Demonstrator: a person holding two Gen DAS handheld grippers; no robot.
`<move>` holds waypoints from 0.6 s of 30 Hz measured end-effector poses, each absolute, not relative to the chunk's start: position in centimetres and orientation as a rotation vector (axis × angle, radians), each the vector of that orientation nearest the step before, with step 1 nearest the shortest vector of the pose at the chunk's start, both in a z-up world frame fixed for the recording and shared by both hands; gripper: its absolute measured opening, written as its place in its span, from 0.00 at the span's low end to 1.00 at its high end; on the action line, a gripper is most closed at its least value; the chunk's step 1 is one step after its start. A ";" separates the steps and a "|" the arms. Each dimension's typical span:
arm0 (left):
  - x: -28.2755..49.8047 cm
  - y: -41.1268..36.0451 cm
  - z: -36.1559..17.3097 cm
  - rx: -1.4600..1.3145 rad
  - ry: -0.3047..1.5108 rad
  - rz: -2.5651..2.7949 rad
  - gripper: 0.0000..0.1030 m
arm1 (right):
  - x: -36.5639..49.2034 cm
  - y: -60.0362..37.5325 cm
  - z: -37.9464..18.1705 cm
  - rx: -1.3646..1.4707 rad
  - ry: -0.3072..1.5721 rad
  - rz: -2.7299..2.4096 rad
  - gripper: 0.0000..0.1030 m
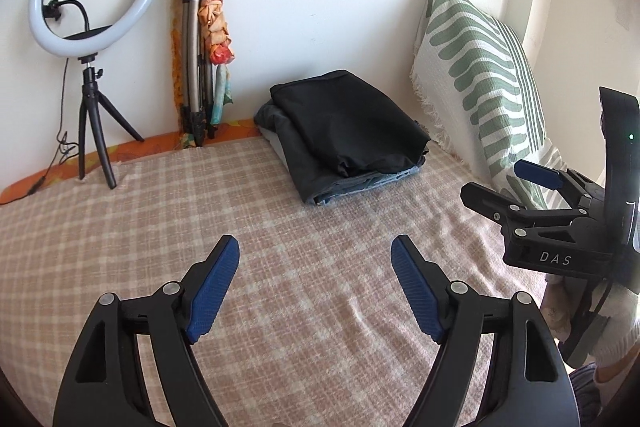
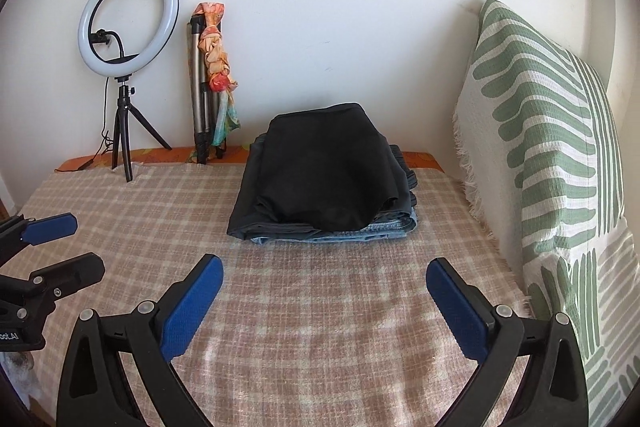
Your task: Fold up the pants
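The soft, limp black fabric pants (image 2: 324,171), stacked mid-frame, are best pinched at an edge by both grippers' spread, empty fingers (image 2: 192,311).

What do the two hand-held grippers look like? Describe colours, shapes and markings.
The left hand-held gripper and right hand-held gripper are alike: curved black plastic frames with silver rivets and ribbed blue finger pads. The right one's body carries white "DAS" lettering and a small green light.
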State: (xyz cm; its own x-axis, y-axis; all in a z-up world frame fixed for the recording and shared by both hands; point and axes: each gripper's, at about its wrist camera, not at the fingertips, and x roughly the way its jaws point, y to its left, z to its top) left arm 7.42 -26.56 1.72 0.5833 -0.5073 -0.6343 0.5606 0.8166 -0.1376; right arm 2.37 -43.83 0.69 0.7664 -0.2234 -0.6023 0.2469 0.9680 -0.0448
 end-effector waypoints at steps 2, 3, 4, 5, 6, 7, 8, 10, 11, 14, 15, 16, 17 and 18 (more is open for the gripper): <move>6.8 -26.0 1.4 0.079 0.711 -0.623 0.76 | 1.6 -43.3 0.3 0.050 0.647 -0.257 1.00; 6.5 -25.7 1.3 0.076 0.712 -0.623 0.76 | 1.1 -43.0 0.0 0.055 0.644 -0.265 1.00; 6.4 -25.4 1.2 0.070 0.717 -0.623 0.77 | 0.8 -42.8 -0.2 0.059 0.643 -0.272 1.00; 6.4 -25.1 1.0 0.061 0.723 -0.621 0.77 | 0.5 -42.6 -0.4 0.060 0.642 -0.276 1.00; 6.3 -24.8 0.9 0.056 0.726 -0.618 0.77 | 0.2 -42.4 -0.5 0.061 0.643 -0.277 1.00; 6.2 -24.6 0.9 0.057 0.725 -0.616 0.77 | 0.0 -42.2 -0.6 0.060 0.643 -0.276 1.00; 6.2 -24.5 0.9 0.060 0.719 -0.612 0.77 | -0.2 -41.9 -0.7 0.055 0.641 -0.278 1.00; 6.1 -24.0 1.0 0.064 0.705 -0.596 0.77 | -0.6 -41.6 -0.8 0.049 0.629 -0.280 1.00; 6.1 -23.8 1.1 0.063 0.699 -0.590 0.77 | -0.7 -41.5 -0.8 0.049 0.623 -0.279 1.00; 6.0 -23.3 1.5 0.056 0.677 -0.574 0.78 | -1.0 -41.4 -1.0 0.074 0.613 -0.268 1.00; 5.9 -23.2 1.5 0.060 0.668 -0.567 0.78 | -1.1 -41.4 -1.1 0.082 0.609 -0.269 1.00; 5.8 -23.1 1.5 0.068 0.661 -0.561 0.80 | -1.2 -41.4 -1.2 0.087 0.604 -0.271 1.00; 5.7 -23.1 1.5 0.081 0.653 -0.557 0.81 | -1.3 -41.4 -1.3 0.087 0.599 -0.275 1.00; 5.6 -23.2 1.4 0.098 0.646 -0.550 0.81 | -1.3 -41.4 -1.4 0.084 0.599 -0.279 1.00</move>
